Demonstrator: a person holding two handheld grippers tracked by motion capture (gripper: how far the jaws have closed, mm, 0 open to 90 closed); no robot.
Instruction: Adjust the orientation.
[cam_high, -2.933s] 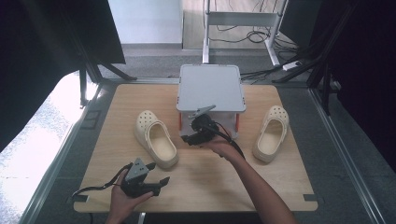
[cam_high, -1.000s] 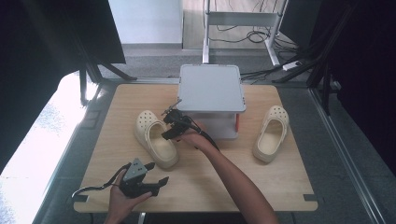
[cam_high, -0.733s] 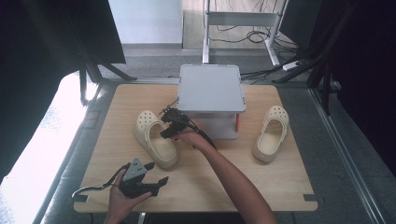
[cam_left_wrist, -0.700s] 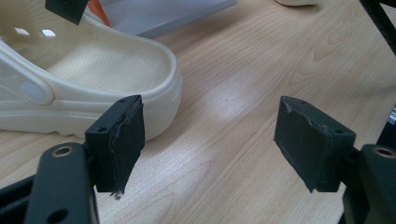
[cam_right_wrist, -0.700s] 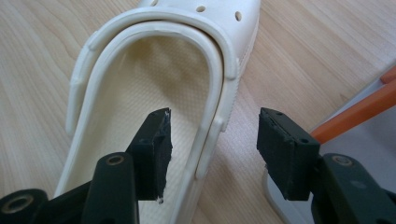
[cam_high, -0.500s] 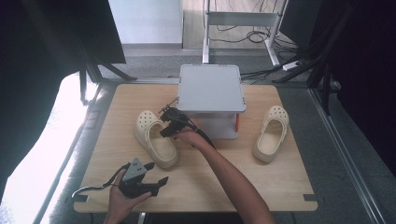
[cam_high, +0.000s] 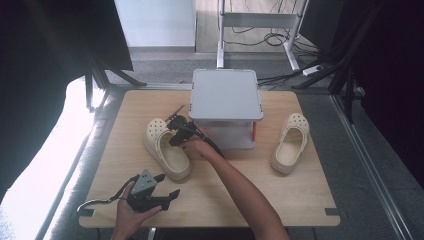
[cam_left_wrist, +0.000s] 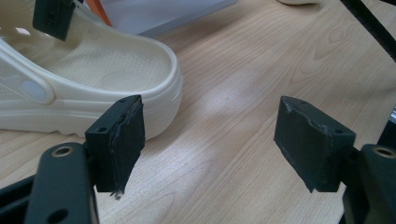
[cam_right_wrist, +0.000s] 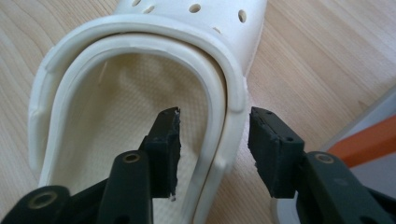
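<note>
Showing the grasp step: the left clog (cam_high: 166, 149), lying on the counter (cam_high: 280, 200) just left of the grey stand (cam_high: 226, 95), has its side wall and strap between the parted jaws of the right gripper (cam_right_wrist: 212, 144), not yet pinched. Judged next: closing squarely on the wall. The left gripper (cam_left_wrist: 210, 140) rests released near the counter's front-left corner.
</note>
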